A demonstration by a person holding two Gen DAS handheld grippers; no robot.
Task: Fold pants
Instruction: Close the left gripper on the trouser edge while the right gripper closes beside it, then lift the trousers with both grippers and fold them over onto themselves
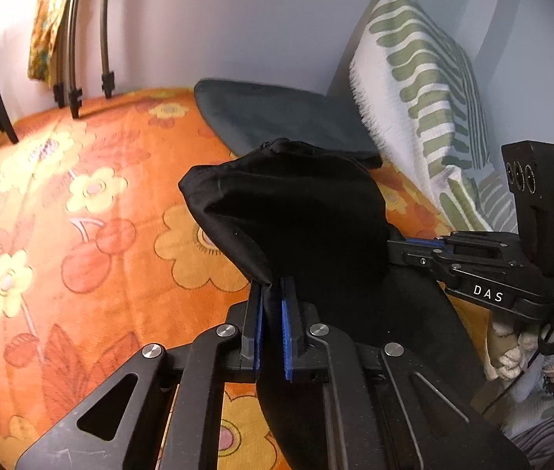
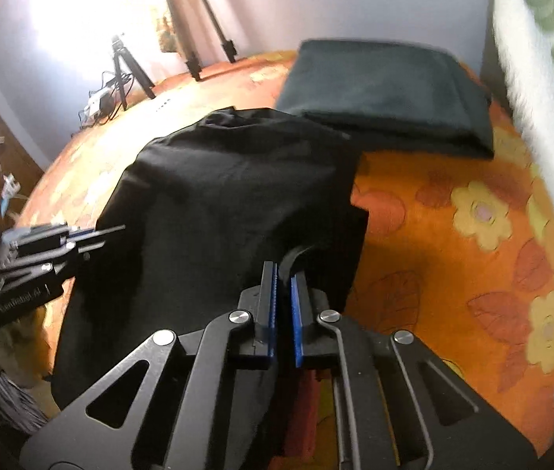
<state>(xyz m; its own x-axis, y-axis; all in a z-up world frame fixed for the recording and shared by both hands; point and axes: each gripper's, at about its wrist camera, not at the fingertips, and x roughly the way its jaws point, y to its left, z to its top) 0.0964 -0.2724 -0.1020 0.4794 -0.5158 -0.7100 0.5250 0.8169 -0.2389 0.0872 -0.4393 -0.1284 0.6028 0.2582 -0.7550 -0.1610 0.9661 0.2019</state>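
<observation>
Black pants (image 1: 296,211) are held up over an orange flowered bedspread (image 1: 81,196). My left gripper (image 1: 273,286) is shut on one edge of the pants, cloth pinched between its blue pads. My right gripper (image 2: 284,270) is shut on another edge of the same black pants (image 2: 230,192). The right gripper also shows in the left wrist view (image 1: 402,248) at the right, its fingertips buried in the cloth. The left gripper shows in the right wrist view (image 2: 92,237) at the left edge of the pants. The cloth hangs below both grippers.
A folded dark green garment (image 1: 277,117) lies on the bedspread behind the pants, also in the right wrist view (image 2: 390,90). A green-and-white striped pillow (image 1: 421,90) leans on the wall at right. Tripod legs (image 1: 73,58) stand at the far edge.
</observation>
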